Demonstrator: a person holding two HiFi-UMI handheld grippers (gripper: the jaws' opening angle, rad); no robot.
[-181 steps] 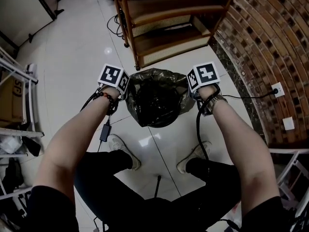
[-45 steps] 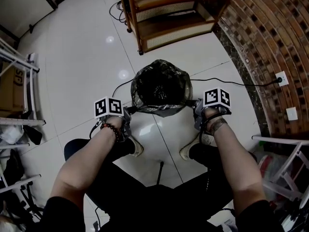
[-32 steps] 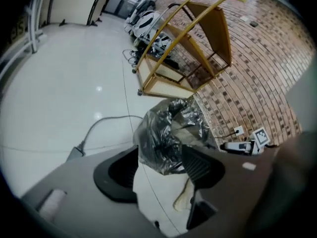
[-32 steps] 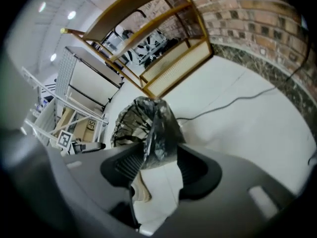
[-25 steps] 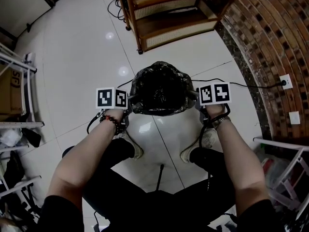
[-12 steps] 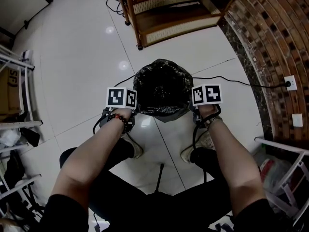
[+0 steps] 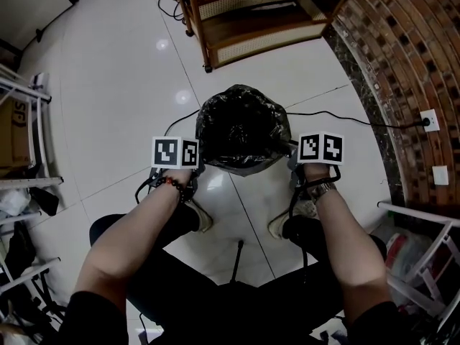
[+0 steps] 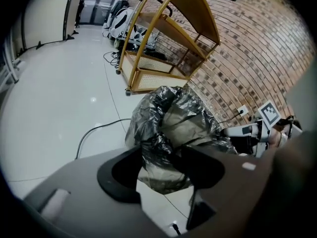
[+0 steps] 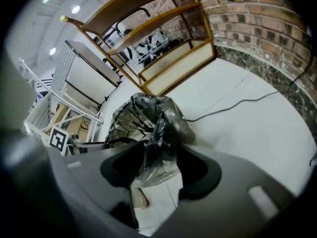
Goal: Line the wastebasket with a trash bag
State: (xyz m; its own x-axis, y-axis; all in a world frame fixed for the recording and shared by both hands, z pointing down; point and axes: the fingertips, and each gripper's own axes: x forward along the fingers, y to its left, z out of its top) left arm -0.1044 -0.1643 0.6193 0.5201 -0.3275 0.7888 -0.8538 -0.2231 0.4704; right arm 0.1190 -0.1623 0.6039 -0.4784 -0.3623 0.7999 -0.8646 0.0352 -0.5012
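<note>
I'm looking down on a floor [image 7: 108, 85] of glossy white tiles, with lamp glare on it. The bin [image 7: 241, 139], covered by a black bag [image 7: 215, 121], stands on it mid-frame. Beyond it stands a wooden shelf [image 7: 251, 20] on small wheels, with loose cords [image 7: 176, 13] beside its left end. A black cable [image 7: 345, 118] crosses the tiles from the bin toward the brick wall. Two shoes [image 7: 198, 218] are planted just short of the bin. A white rack [image 7: 32, 113] stands at the left edge.

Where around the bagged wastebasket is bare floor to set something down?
Free: white tiled floor between the black trash bag and the wooden shelf, and the wide stretch left toward the white metal rack. Crowded: near side, left gripper, right gripper, shoes.
</note>
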